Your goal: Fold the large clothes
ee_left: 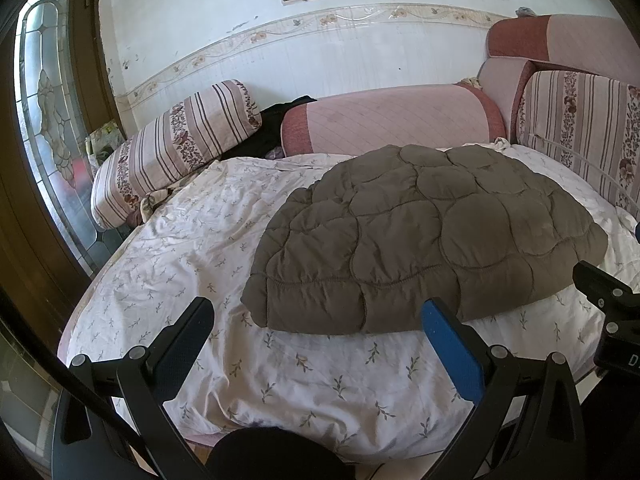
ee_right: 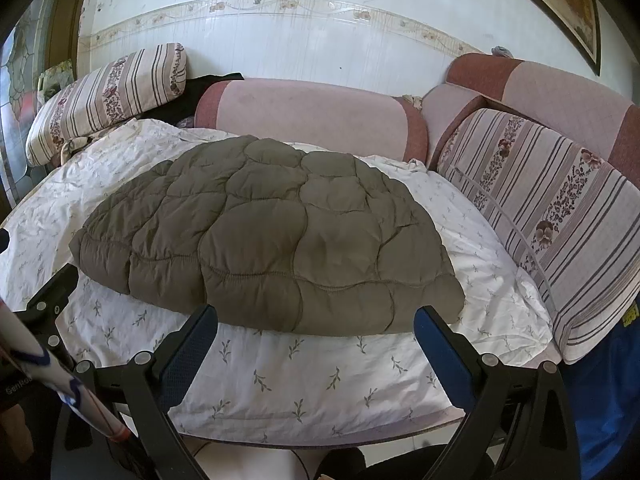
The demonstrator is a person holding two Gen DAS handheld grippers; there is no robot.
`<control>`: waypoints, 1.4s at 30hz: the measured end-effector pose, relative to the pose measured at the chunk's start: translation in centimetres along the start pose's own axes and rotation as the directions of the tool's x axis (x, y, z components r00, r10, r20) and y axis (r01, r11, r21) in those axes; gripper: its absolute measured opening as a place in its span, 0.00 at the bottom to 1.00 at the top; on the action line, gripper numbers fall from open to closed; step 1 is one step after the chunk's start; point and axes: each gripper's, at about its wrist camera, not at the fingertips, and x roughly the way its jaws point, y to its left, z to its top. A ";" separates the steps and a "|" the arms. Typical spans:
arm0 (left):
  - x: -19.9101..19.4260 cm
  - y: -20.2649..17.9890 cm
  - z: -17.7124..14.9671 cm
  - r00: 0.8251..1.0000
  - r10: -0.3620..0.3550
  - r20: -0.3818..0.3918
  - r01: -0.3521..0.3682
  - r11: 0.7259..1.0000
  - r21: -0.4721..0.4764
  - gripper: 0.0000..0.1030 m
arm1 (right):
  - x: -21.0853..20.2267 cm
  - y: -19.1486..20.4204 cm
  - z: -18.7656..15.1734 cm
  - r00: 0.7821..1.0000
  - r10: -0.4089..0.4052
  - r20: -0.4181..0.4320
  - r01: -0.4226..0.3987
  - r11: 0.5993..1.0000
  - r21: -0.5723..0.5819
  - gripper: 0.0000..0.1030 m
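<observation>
At lower left of the left wrist view, the left gripper (ee_left: 316,320) hangs with jaws apart and empty; centre frame, a brown quilted puffer garment (ee_left: 428,236), folded into a puffy mound, lies on the floral white sheet (ee_left: 180,240). Right gripper (ee_right: 316,320) likewise gapes. Folding appears nearly complete; any next fold needs pinching the near hem.

Left gripper (ee_left: 316,320): black linkage frame, silver rivets, blue pad on the 3 o'clock finger. Right gripper (ee_right: 316,328): same black frame, textured blue pads (ee_right: 444,356).
</observation>
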 end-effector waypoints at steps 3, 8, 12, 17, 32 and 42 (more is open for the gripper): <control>0.0 0.0 0.0 1.000 0.001 -0.001 -0.001 1.000 0.000 1.00 | 0.1 0.0 0.0 1.000 0.000 -0.003 0.000 1.000 -0.001 0.98; 0.0 0.0 0.0 1.000 -0.001 0.000 0.001 1.000 0.000 1.00 | 0.2 0.2 -0.3 1.000 0.001 -0.008 -0.001 1.000 0.001 0.98; 0.0 0.0 0.0 1.000 0.000 0.000 0.000 1.000 0.001 1.00 | 0.3 0.3 -0.3 1.000 0.001 -0.009 -0.001 1.000 0.001 0.98; 0.0 0.0 0.0 1.000 0.000 -0.001 0.000 1.000 0.001 1.00 | 0.3 0.3 -0.3 1.000 0.001 -0.010 -0.001 1.000 0.002 0.98; 0.0 0.0 0.0 1.000 -0.001 -0.001 0.001 1.000 0.003 1.00 | 0.4 0.2 -0.4 1.000 0.004 -0.014 -0.004 1.000 0.002 0.98; -0.1 0.0 0.0 1.000 0.000 -0.001 0.000 1.000 0.003 1.00 | 0.4 0.0 -0.3 1.000 0.004 -0.015 -0.004 1.000 0.000 0.98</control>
